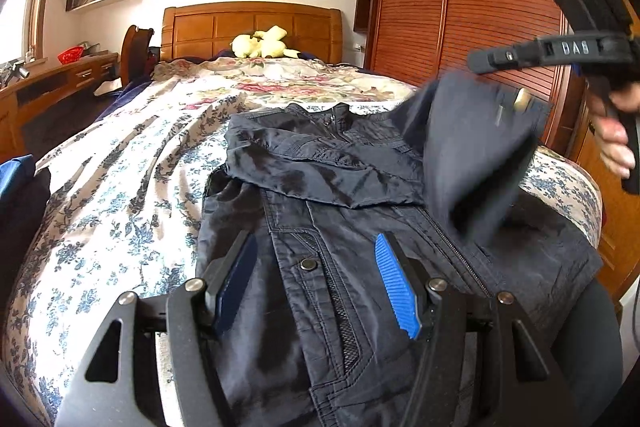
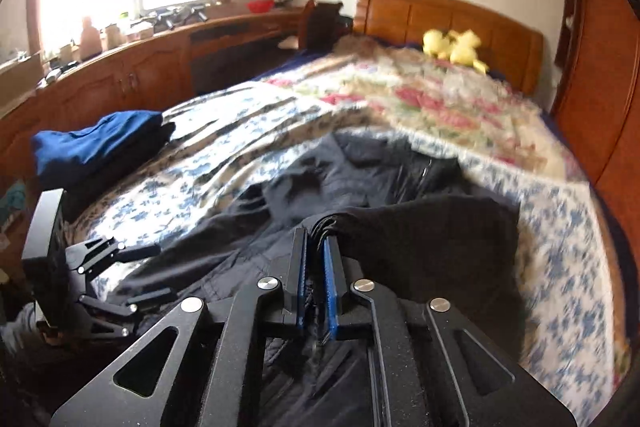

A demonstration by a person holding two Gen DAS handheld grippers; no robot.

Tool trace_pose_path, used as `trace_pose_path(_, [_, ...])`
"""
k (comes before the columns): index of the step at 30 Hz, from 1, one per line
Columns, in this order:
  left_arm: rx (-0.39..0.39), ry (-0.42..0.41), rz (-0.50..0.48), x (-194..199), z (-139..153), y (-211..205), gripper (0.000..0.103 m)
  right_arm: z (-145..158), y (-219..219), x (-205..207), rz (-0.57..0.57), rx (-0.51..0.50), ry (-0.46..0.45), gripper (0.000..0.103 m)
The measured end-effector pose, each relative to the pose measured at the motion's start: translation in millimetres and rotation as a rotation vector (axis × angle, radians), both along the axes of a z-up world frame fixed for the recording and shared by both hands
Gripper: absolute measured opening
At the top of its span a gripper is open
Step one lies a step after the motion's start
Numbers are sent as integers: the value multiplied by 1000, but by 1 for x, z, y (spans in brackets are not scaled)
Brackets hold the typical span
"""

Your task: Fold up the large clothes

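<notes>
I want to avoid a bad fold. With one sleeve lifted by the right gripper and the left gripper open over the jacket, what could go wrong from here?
1. The right gripper pinches only a small bunch of the sleeve, so the fabric might slip out.
2. The left gripper is open above the jacket and holds nothing down, so pulling the sleeve could drag the body across the bedspread.
3. The other sleeve already lies folded across the chest; a shift could undo it.

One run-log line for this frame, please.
stage: folding right sleeve over jacket | right tongs: shut on sleeve, lifted | left tongs: open above jacket, empty | surface: floral bed
</notes>
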State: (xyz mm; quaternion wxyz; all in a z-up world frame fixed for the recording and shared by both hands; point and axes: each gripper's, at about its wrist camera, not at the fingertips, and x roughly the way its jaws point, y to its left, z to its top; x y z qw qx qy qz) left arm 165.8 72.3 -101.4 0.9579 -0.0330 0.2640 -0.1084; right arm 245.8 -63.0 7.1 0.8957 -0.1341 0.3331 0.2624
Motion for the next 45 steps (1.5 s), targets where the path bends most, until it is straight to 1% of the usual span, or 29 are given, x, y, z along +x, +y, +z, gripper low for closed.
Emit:
trace_pose_path(2, [-3,-2,0,0,0,0,61,-2,-3,-3,-6,-3,-9,15])
trace_pose_path(4, [-4,-3,-5,1,0,-2,61,-2,-11,-5,-35,-13,-20,31])
trace_pose_path(5, [-3,-4,-6,1,1,-3,61,-2,-17,-5,-49,-10,-19,33])
trace_pose_path(10, [10,0,-26,5,-1,-14,61,-12,-55,0,-134,-12,1,33])
trace_pose_path(12, [17,4,-36,7,-3,-19,61,-21,-70,0,-161,-17,12,33])
trace_pose_path(17, [22,23,-60,10,-8,-30,61,-57,-100,0,-216,-35,53,34])
trace_pose_path(20, [21,36,-70,12,-12,-36,61,-85,-114,2,-245,-51,87,34])
trace_pose_path(25, [10,63,-86,14,-18,-46,61,-126,-140,10,-299,-47,133,34])
trace_pose_path(29, [18,72,-101,14,-20,-57,61,-148,-153,19,-323,-53,148,34])
trace_pose_path(31, [16,76,-117,16,-21,-64,61,-156,-159,22,-328,-26,163,35])
trace_pose_path(33, [9,84,-136,18,-22,-70,61,-159,-162,22,-326,-5,160,35])
trace_pose_path(34, [6,88,-143,19,-23,-72,59,-159,-162,22,-325,-2,157,36])
trace_pose_path(35, [3,99,-152,22,-24,-76,53,-160,-162,22,-323,2,152,37])
trace_pose_path(37, [-1,117,-153,27,-27,-80,48,-161,-163,19,-319,8,142,38])
trace_pose_path(38, [0,124,-151,30,-28,-81,40,-161,-162,19,-317,11,138,38])
trace_pose_path(39, [1,135,-150,34,-30,-83,35,-162,-163,18,-316,14,135,39])
trace_pose_path(40, [-3,141,-154,35,-31,-84,23,-162,-163,18,-316,17,133,39])
trace_pose_path(41, [-10,147,-163,37,-31,-84,8,-162,-164,18,-315,20,133,39])
trace_pose_path(42, [-17,150,-175,37,-30,-85,4,-162,-164,18,-315,23,134,39])
trace_pose_path(43, [-20,142,-178,36,-28,-86,2,-162,-164,18,-314,25,134,39])
trace_pose_path(45, [-23,103,-181,29,-16,-85,1,-162,-164,19,-314,26,137,39])
